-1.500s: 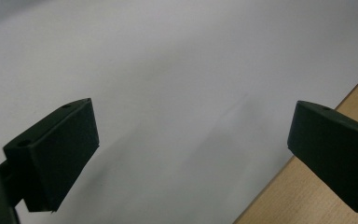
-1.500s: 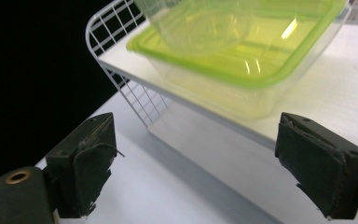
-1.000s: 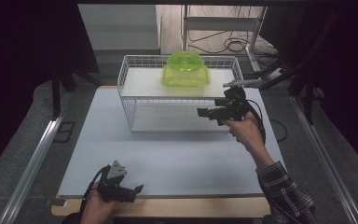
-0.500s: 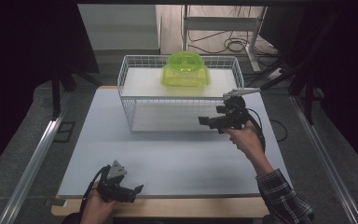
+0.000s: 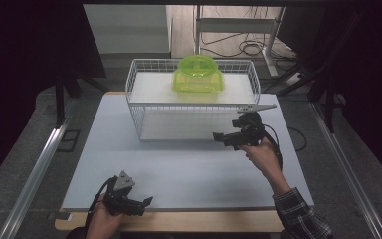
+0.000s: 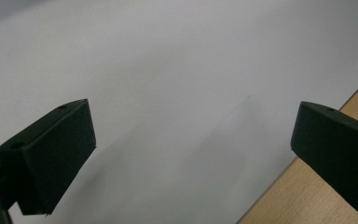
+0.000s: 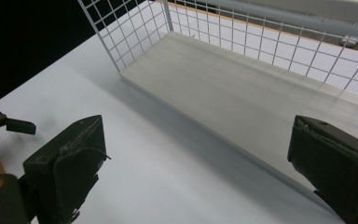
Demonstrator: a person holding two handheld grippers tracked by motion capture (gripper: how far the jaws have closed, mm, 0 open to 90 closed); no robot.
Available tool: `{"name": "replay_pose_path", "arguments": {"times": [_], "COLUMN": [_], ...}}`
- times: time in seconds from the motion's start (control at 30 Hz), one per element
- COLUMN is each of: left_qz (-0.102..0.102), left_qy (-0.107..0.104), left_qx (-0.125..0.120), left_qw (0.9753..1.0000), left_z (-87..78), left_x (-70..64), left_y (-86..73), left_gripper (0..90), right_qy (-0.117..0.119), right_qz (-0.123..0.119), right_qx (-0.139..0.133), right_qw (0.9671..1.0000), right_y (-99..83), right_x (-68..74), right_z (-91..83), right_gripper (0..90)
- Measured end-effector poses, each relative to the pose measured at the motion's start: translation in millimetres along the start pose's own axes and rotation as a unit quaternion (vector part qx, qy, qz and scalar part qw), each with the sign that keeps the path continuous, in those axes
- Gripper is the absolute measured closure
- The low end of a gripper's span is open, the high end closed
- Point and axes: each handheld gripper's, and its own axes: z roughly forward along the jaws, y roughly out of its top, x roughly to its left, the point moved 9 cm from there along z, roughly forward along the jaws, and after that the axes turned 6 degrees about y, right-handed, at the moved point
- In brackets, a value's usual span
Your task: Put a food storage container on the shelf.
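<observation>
We saw green plastic container [image 5: 198, 74] on top shelf of wire rack [image 5: 138, 117], far side of table. We judged it light, stiff, slippery; best taken by rim. Right gripper [image 5: 227, 138] near rack front, jaws wide, empty. Left gripper [image 5: 145, 202] at near table edge, jaws wide, empty.
</observation>
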Motion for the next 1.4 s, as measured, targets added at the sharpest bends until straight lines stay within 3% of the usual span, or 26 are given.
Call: {"name": "replay_pose_path", "arguments": {"times": [0.63, 0.97, 1.4], "left_qz": [0.002, 0.002, 0.002], "left_qy": [0.001, 0.002, 0.000], "left_qx": [-0.001, -0.003, -0.005], "left_qw": [1.0000, 1.0000, 1.0000], "left_z": [0.3, 0.3, -0.1], "left_x": [0.1, 0.8, 0.6], "left_y": [-0.2, -0.2, -0.1], "left_gripper": [0.0, 0.0, 0.0], "right_qy": [-0.020, -0.027, -0.047], "right_qz": [-0.020, -0.013, -0.026], "right_qx": [0.006, 0.011, 0.023], "right_qw": [0.9996, 0.9995, 0.9983], "right_y": [-37.3, -59.8, -81.9], "right_x": [1.7, -2.8, -1.7], "right_z": [6.3, 10.6, 10.2], "right_gripper": [4.1, 4.1, 1.7]}}
